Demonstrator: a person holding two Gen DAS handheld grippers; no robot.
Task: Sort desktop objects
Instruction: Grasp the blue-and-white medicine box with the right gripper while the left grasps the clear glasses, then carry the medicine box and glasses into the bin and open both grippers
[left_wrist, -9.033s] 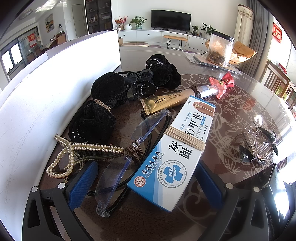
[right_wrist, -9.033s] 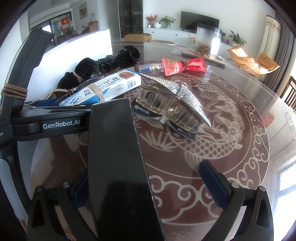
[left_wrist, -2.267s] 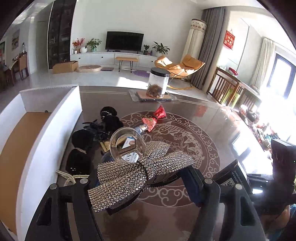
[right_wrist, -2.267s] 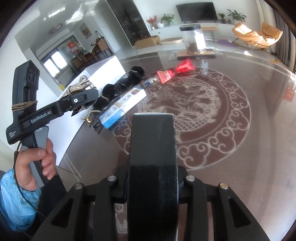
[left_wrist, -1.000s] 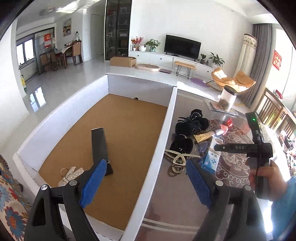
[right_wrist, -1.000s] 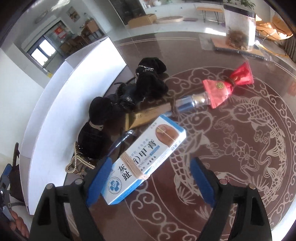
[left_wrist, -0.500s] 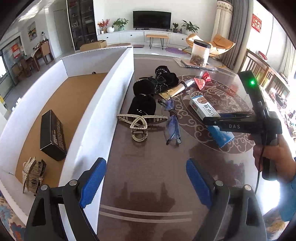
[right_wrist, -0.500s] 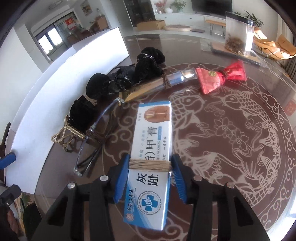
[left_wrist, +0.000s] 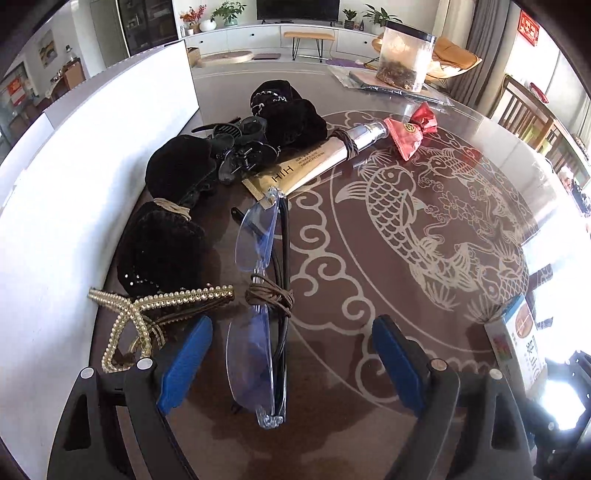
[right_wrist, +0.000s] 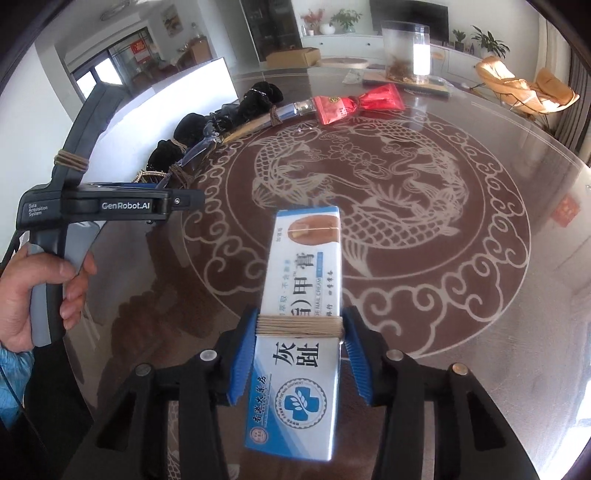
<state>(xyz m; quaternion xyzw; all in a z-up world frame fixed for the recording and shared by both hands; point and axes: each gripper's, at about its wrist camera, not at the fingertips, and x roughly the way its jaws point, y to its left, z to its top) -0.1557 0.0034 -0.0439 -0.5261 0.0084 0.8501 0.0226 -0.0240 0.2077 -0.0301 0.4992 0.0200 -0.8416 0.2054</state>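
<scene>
Right wrist view: round table (right_wrist: 480, 206) with dragon inlay; white tray wall (right_wrist: 177, 92) along its left edge. Right gripper (right_wrist: 300, 363) clenched on blue-and-white ointment box (right_wrist: 301, 314), lifted clear of the tabletop. Left gripper (left_wrist: 291, 365) spread wide, holding nothing, hovering over folded glasses (left_wrist: 264, 306); pearl hair clip (left_wrist: 147, 310) just beside.

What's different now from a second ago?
The right gripper closed on the blue-and-white ointment box and lifted it off the pile. The open left gripper swung from the white bin down over the glasses. Glasses, gold tube and black scrunchies stayed put.
</scene>
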